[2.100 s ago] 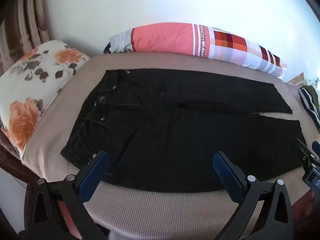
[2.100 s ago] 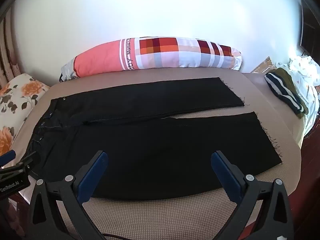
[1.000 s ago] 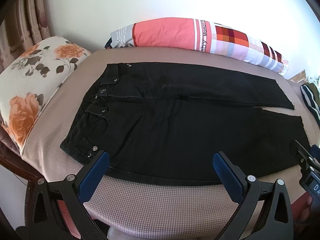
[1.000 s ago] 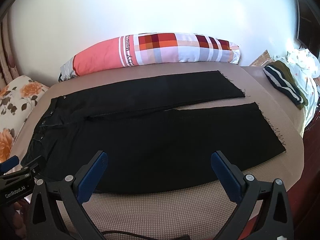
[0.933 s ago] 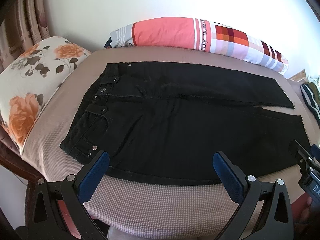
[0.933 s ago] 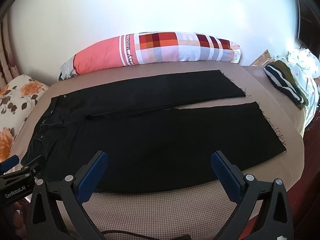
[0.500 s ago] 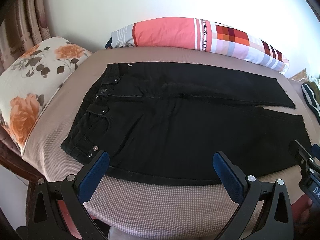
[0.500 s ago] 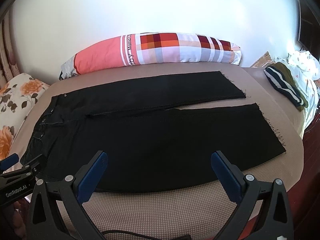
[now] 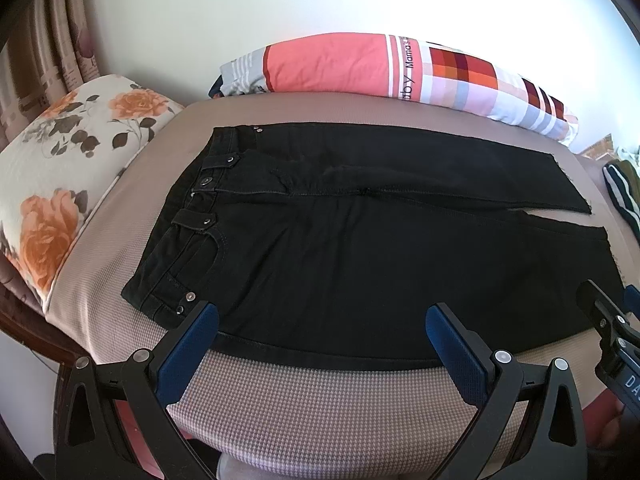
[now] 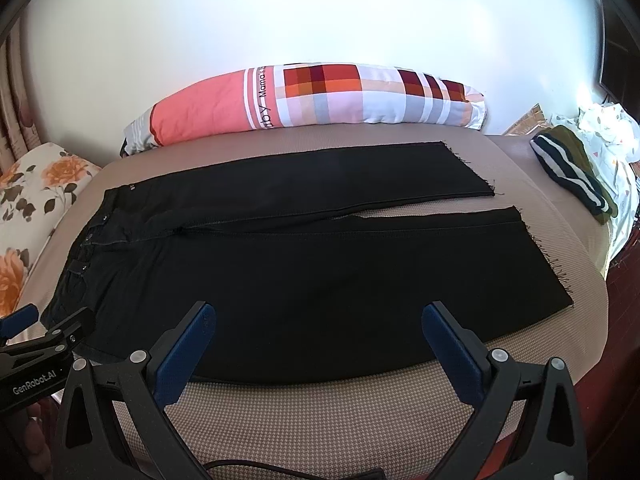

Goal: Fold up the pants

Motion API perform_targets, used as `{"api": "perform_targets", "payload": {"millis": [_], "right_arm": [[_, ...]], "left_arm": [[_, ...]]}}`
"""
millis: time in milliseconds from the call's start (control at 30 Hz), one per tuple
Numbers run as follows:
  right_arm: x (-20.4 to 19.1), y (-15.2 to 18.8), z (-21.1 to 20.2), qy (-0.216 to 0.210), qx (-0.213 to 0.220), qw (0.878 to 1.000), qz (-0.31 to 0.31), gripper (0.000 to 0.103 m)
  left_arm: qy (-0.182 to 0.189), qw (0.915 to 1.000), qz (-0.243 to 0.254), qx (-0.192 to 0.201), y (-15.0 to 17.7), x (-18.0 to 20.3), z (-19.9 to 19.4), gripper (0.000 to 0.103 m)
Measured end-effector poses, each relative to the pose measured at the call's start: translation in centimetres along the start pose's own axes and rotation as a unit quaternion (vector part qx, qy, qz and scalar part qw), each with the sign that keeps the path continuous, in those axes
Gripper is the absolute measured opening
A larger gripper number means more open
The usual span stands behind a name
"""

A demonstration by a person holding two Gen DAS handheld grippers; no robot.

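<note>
Black pants [image 9: 360, 248] lie flat on a beige padded surface [image 9: 320, 400], waistband to the left, both legs running right with frayed hems. They also show in the right wrist view [image 10: 320, 264]. My left gripper [image 9: 320, 320] is open and empty, hovering over the near edge of the pants close to the waist. My right gripper [image 10: 318, 318] is open and empty, over the near edge of the near leg. Each gripper shows at the edge of the other's view.
A long pink and plaid bolster pillow [image 9: 400, 68] lies along the far edge by the white wall. A floral pillow [image 9: 60, 168] sits at the left. A striped dark garment [image 10: 572, 176] and white printed cloth [image 10: 608, 128] lie at the right end.
Both grippers have drawn back slightly from the pants and risen a little over the last two seconds; since half a second ago almost nothing has moved. The pants lie unchanged.
</note>
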State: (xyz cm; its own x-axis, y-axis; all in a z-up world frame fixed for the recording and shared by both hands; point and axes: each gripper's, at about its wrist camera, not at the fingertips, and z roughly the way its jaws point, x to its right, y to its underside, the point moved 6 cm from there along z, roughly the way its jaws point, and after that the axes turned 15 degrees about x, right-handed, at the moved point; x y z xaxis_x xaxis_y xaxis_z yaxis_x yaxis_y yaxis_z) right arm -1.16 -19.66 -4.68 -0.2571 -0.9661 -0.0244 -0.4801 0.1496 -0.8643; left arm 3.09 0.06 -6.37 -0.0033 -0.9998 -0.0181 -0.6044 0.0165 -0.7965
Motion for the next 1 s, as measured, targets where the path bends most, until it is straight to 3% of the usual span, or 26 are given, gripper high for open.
{"api": "perform_targets", "payload": {"millis": [1000], "right_arm": [[-0.33, -0.03, 0.10, 0.001, -0.002, 1.000, -0.003, 0.103]], "left_arm": [[-0.001, 1.0000, 0.008, 0.000, 0.09, 0.57, 0.11, 0.103]]}}
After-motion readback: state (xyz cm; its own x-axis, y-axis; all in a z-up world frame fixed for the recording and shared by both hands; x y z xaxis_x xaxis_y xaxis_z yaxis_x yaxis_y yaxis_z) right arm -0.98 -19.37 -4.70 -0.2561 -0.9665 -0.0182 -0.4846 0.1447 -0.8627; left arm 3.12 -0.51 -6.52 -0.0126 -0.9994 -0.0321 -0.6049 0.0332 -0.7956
